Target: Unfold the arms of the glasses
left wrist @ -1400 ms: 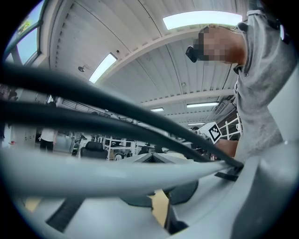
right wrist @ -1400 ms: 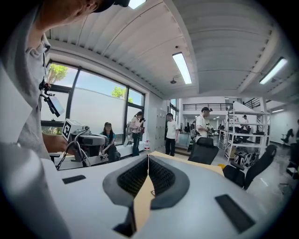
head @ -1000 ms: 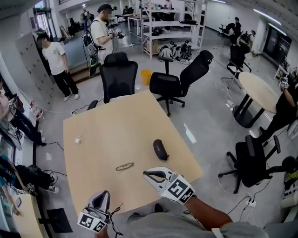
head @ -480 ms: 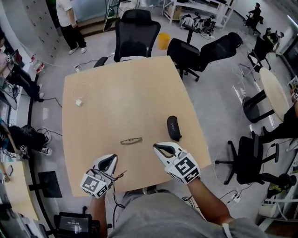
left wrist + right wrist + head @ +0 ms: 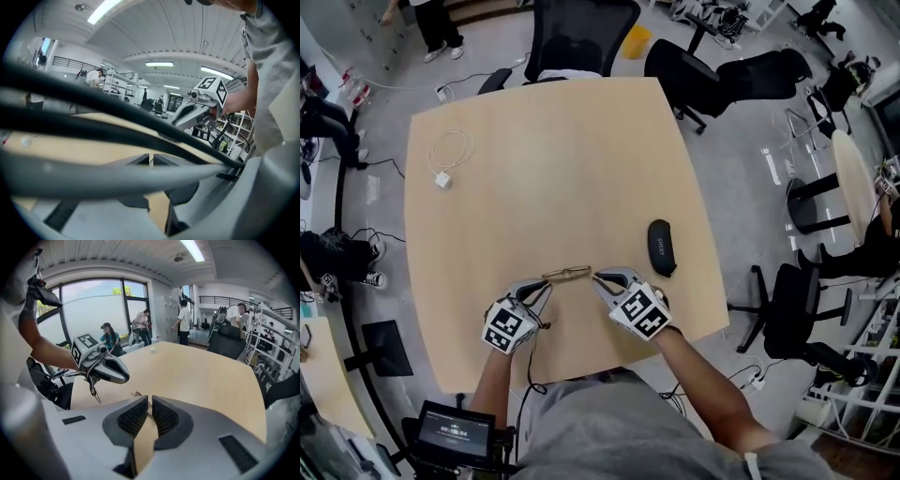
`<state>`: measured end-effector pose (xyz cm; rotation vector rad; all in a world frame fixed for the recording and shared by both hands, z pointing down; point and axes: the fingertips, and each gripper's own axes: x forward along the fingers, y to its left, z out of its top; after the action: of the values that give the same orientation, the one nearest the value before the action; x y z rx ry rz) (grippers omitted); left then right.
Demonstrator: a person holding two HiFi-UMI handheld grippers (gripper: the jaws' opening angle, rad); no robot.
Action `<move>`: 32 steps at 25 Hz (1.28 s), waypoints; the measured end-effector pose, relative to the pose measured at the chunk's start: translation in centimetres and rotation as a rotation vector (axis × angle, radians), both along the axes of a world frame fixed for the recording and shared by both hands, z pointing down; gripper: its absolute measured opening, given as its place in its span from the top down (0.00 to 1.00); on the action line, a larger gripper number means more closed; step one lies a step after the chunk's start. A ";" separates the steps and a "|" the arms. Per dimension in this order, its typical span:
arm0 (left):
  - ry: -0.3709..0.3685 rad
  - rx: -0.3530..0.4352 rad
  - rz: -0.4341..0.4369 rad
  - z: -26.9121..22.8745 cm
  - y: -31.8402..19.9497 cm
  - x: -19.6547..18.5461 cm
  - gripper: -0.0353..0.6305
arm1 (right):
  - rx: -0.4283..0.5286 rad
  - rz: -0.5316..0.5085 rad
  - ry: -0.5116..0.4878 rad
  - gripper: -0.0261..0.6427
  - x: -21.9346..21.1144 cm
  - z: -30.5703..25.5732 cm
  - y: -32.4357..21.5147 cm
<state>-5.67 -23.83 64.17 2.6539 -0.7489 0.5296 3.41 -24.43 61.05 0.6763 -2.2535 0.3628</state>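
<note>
One pair of glasses [image 5: 568, 274], one black case [image 5: 661, 247], one white cable [image 5: 450, 155] on the table [image 5: 553, 169]; two grippers above it, left gripper [image 5: 546, 284] and right gripper [image 5: 598, 277].

Table [image 5: 534, 141] looks pale wood, matt and smooth. Glasses [image 5: 567, 274] have a thin, metal-looking frame. Case [image 5: 661, 247] is dull black; right gripper [image 5: 150, 398] is grey plastic with ribbed pads [image 5: 136, 416].
</note>
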 end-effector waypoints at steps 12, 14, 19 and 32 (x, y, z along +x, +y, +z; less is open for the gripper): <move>-0.156 -0.072 0.138 7.4 -0.5 -0.7 0.88 | -0.131 -0.069 0.258 0.76 0.3 10.4 -1.8; -0.180 -0.064 0.157 7.9 -0.4 -0.5 0.88 | -0.134 -0.067 0.286 0.76 0.6 11.0 -1.9; -0.220 -0.036 0.172 8.3 -0.5 -0.2 0.88 | -0.142 -0.089 0.303 0.86 0.4 11.5 -1.7; -0.231 -0.048 0.163 8.5 1.0 0.3 0.88 | -0.105 -0.086 0.327 0.91 0.3 11.5 -1.4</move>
<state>-5.41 -22.85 72.72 2.6515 -0.5747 0.8986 3.70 -25.84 72.60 0.5388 -1.9320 0.3017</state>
